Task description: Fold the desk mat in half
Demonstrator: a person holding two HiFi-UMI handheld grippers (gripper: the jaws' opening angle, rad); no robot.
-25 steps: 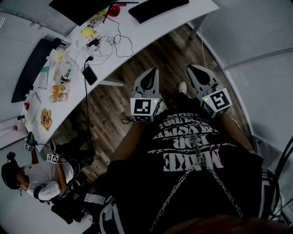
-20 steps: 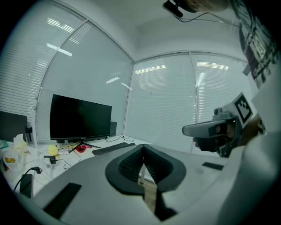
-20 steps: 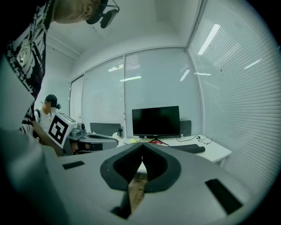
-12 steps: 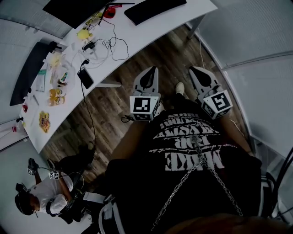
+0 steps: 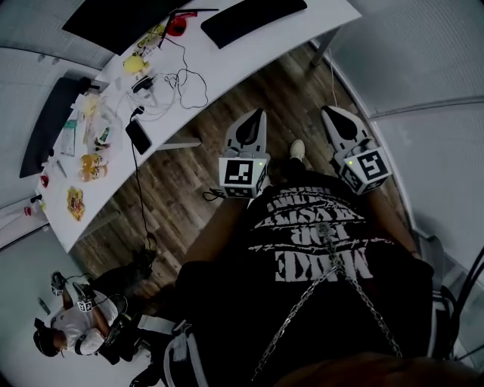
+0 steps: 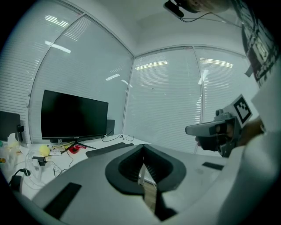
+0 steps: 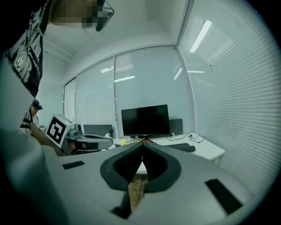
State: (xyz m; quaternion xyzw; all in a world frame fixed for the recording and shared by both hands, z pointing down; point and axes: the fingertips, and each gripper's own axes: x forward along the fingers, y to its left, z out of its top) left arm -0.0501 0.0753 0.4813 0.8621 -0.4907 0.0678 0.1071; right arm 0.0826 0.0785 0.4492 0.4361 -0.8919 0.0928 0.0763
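The desk mat (image 5: 253, 15) appears to be the long dark strip lying flat near the far edge of the white tabletop (image 5: 249, 57), to the right of the black monitor (image 5: 113, 23). From this distance you cannot be certain it is the mat. It is unfolded and nothing touches it. Beside it, white cables (image 5: 181, 75) loop across the tabletop, and a dark phone (image 5: 138, 136) lies near the front edge among small yellow items. You stand well apart from all this, over the wooden floor (image 5: 189, 174). Your left tool (image 5: 257, 115) and right tool (image 5: 330, 113) are held side by side in front of your black printed shirt, both pointing toward the tabletop. In the left gripper view the jaws of your left tool are pressed together at the tips with nothing between them, and only floor shows through the slit behind. The right gripper view shows the same for your right tool, pressed together and empty, with the mat off to the right of the monitor. Another person (image 5: 72, 329) sits at the lower left.
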